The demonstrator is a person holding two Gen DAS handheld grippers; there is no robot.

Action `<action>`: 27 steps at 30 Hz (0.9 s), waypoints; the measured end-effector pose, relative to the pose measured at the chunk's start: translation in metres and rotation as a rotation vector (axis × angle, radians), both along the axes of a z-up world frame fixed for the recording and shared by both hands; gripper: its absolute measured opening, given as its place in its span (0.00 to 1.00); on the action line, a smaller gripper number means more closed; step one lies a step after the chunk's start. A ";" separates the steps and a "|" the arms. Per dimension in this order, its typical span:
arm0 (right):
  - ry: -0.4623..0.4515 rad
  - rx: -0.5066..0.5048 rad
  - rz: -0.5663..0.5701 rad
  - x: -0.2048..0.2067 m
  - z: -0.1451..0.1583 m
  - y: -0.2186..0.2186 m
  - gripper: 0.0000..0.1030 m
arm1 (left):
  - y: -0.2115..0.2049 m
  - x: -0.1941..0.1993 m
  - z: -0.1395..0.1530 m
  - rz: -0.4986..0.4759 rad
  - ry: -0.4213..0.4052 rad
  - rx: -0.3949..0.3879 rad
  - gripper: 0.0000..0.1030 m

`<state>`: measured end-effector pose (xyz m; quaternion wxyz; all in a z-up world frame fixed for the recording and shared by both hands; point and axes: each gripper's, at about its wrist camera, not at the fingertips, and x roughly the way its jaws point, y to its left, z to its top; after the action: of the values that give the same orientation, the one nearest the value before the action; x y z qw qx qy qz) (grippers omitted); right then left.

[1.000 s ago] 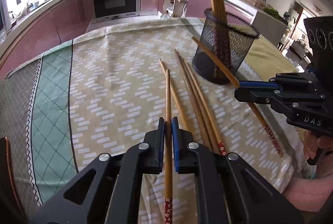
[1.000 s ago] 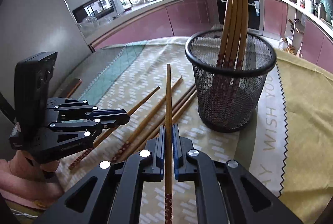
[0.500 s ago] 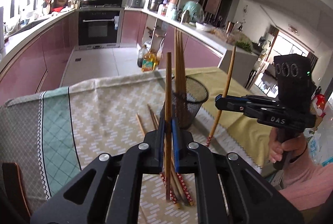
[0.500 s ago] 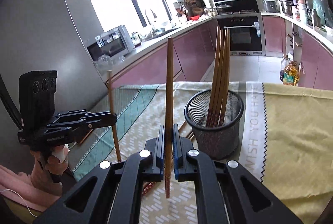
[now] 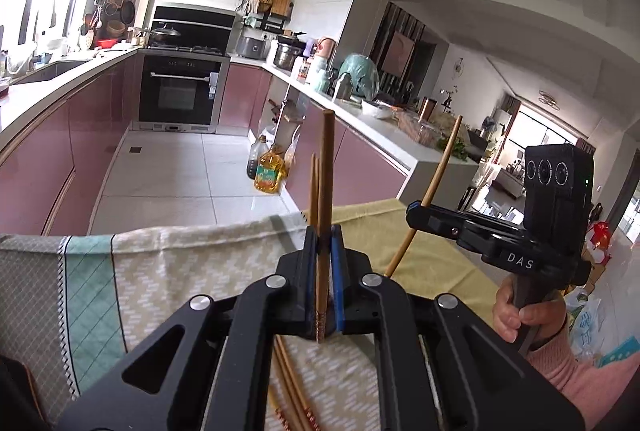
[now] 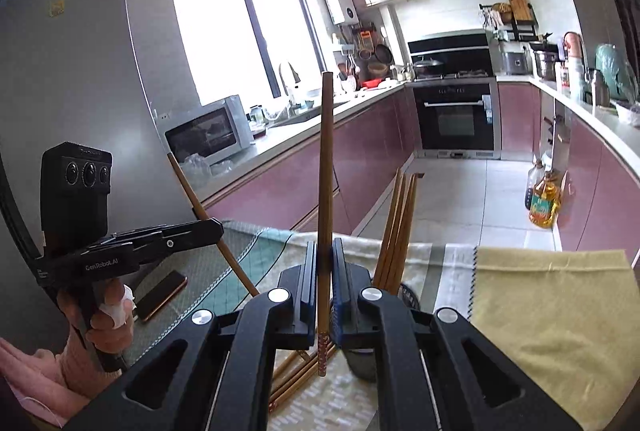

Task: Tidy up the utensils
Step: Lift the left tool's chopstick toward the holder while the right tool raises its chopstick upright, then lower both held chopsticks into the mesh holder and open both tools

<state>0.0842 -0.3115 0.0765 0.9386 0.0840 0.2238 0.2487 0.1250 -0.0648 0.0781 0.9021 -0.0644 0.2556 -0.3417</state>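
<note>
Left tongs [image 5: 323, 251]: clamped on one upright chopstick [image 5: 327, 167], its patterned end hanging just below the blue pads.
Right tongs [image 6: 325, 271]: closed on a second chopstick [image 6: 325, 159], held near vertical.
Mesh holder [image 6: 406, 293]: at 1 o'clock just behind the right tongs, mostly hidden, several chopsticks [image 6: 398, 227] standing in it.
Loose chopsticks [image 5: 294, 395]: lying on the patterned cloth [image 5: 180, 271] at 6 o'clock beneath the left tongs.
Counter: covered by that cloth; a phone [image 6: 160, 295] lies at 9 o'clock in the right view.
</note>
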 end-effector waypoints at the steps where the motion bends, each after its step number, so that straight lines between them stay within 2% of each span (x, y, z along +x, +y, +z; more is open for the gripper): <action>1: -0.007 0.000 -0.003 0.001 0.003 -0.001 0.06 | -0.004 0.002 0.004 -0.001 -0.006 -0.004 0.07; 8: -0.034 -0.001 -0.026 0.014 0.012 -0.007 0.06 | -0.024 0.016 0.022 -0.004 -0.035 -0.015 0.07; 17: 0.005 -0.026 -0.049 0.034 0.000 -0.009 0.06 | -0.043 0.022 0.030 -0.010 -0.063 -0.005 0.07; 20: 0.035 -0.037 -0.054 0.040 -0.008 -0.009 0.06 | -0.051 0.025 0.022 0.006 -0.063 0.050 0.07; 27: 0.146 -0.093 -0.034 0.056 -0.029 -0.003 0.06 | -0.065 0.034 -0.007 -0.048 -0.003 0.178 0.07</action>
<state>0.1398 -0.3143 0.0476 0.9268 0.0618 0.3014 0.2153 0.1593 -0.1296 0.0712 0.8963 0.0228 0.2850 -0.3391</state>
